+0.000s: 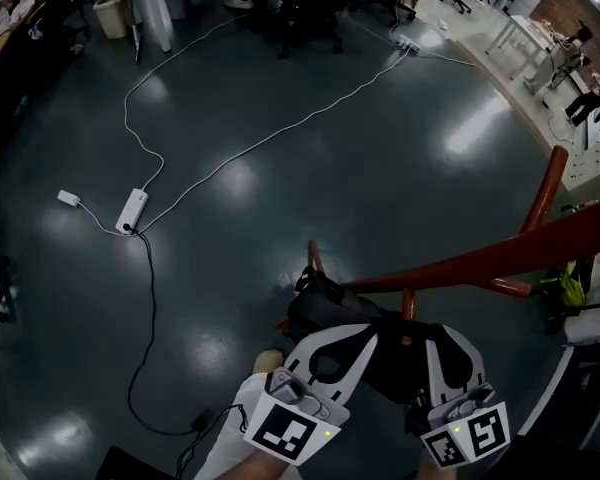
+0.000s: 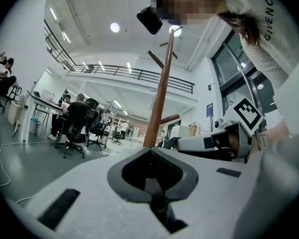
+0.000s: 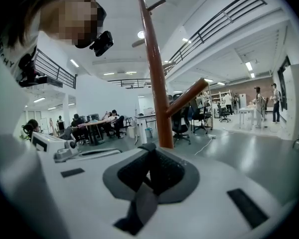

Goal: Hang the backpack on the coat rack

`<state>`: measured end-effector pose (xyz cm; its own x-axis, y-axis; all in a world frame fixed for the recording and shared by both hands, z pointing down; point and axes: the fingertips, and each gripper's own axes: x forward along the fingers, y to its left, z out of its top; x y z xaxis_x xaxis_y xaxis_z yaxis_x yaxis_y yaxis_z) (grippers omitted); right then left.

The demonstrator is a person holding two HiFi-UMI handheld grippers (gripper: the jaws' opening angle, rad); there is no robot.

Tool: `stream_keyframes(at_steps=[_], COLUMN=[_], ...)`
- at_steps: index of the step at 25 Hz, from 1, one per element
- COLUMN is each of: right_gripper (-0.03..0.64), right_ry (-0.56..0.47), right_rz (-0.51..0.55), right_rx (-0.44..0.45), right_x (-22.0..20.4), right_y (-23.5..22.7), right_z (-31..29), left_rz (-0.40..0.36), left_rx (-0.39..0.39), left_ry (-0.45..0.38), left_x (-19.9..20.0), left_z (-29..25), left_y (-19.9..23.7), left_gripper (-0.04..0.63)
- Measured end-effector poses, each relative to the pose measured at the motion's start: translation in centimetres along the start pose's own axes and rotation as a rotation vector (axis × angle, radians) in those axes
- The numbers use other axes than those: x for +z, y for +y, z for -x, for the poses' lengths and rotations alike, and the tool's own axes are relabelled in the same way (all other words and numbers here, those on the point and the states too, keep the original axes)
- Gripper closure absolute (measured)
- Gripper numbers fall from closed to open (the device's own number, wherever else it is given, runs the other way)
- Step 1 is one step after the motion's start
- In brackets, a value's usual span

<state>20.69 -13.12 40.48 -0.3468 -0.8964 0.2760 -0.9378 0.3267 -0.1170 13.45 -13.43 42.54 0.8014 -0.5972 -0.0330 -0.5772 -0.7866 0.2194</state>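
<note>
Head view: black backpack [image 1: 325, 308] in left gripper [image 1: 342, 336], right gripper [image 1: 438, 346] jaws.

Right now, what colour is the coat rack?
Reddish brown. The coat rack shows best in the right gripper view.

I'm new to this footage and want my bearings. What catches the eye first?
A red-brown coat rack cuts across the head view's lower right. Beside its base, the left gripper and right gripper clamp a black backpack. Behind, a white cable snakes over the dark floor to a power strip at left.
</note>
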Motion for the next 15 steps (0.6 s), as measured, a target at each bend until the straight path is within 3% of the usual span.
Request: stream_keyframes(at_steps=[9,15], right_gripper=[0.574,0.574], right_ry=[0.041,0.056], right_rz=[0.042,0.133], right_rx=[-0.017,-0.039], right_x=[-2.0,-2.7], right_y=[-0.5,-0.9], right_z=[-1.2,-1.8], left_rz=[0.011,0.004], left_rx=[0.011,0.023], left_ry=[0.008,0.016], left_x=[-0.4,-0.4], left_z=[0.2,0.8], left_y=[0.5,1.0], left_gripper=[0.586,0.586])
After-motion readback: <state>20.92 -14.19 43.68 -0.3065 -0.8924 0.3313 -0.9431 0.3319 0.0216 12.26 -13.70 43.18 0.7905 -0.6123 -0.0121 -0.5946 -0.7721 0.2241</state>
